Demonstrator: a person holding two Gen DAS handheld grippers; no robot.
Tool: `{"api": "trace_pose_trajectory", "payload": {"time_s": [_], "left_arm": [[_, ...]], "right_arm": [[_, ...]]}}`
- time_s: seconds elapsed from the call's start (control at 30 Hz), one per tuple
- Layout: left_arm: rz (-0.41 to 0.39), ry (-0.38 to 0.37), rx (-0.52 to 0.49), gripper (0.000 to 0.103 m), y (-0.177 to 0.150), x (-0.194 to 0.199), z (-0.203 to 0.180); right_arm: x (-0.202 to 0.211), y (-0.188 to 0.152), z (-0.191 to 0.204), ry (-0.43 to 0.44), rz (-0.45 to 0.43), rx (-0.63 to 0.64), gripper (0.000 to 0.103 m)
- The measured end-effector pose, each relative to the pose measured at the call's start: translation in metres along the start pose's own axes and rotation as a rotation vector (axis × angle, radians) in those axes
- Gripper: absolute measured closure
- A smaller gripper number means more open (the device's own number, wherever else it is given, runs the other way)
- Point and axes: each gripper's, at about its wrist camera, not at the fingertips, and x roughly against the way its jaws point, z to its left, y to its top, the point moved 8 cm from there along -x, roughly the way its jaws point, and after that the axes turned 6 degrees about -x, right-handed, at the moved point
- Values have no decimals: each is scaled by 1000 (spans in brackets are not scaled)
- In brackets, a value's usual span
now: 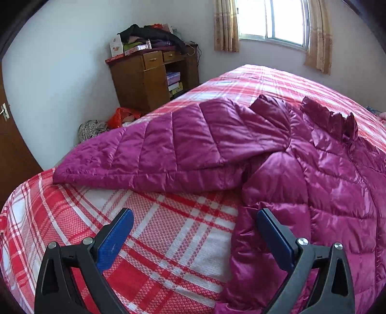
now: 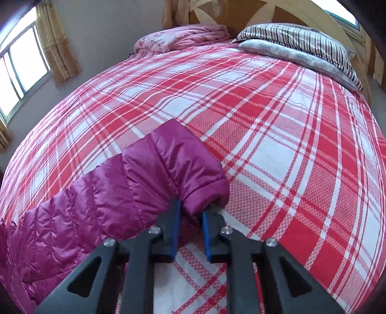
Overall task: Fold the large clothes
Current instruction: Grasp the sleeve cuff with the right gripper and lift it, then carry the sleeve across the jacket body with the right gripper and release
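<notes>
A shiny magenta quilted down jacket (image 1: pixel 313 169) lies spread on the red-and-white plaid bed (image 1: pixel 156 241). One sleeve (image 1: pixel 168 145) stretches left across the sheet. My left gripper (image 1: pixel 195 213) hangs open just above the bed; its right finger (image 1: pixel 272 231) is at the jacket's near edge and its left finger is over bare sheet. In the right wrist view the other sleeve (image 2: pixel 144 174) runs up from the lower left. My right gripper (image 2: pixel 191 205) is shut on that sleeve's cuff end, its blue pads pinching the puffy fabric low over the sheet (image 2: pixel 265 120).
A wooden cabinet (image 1: pixel 149 79) piled with clothes and boxes stands by the far wall, with bags (image 1: pixel 120 116) on the floor beside it. A curtained window (image 1: pixel 272 19) is behind the bed. Striped pillows (image 2: pixel 301 48) and a folded pink quilt (image 2: pixel 183 38) lie at the headboard.
</notes>
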Motion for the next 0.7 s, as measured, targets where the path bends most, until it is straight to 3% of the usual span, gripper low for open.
{"api": "trace_pose_trajectory", "payload": {"time_s": [0.07,0.17,0.37,0.53,0.7], "left_arm": [[-3,-2,-7,1,0,1,-1],[-30,-29,-12,1,6,12,-3],[-114,-44,-6,1,15,49,9],[-179,-22,-3,1,10,69,23],[-192,-15,19,1,6,67,26]], "right_arm": [[5,4,5,5,-16,20,91],[43,18,25,50,-111,80,91],[131,11,118,254,-192,272,91],[187,-49,216,470,-167,426,91],[208,-134,299,636,-81,555,91]]}}
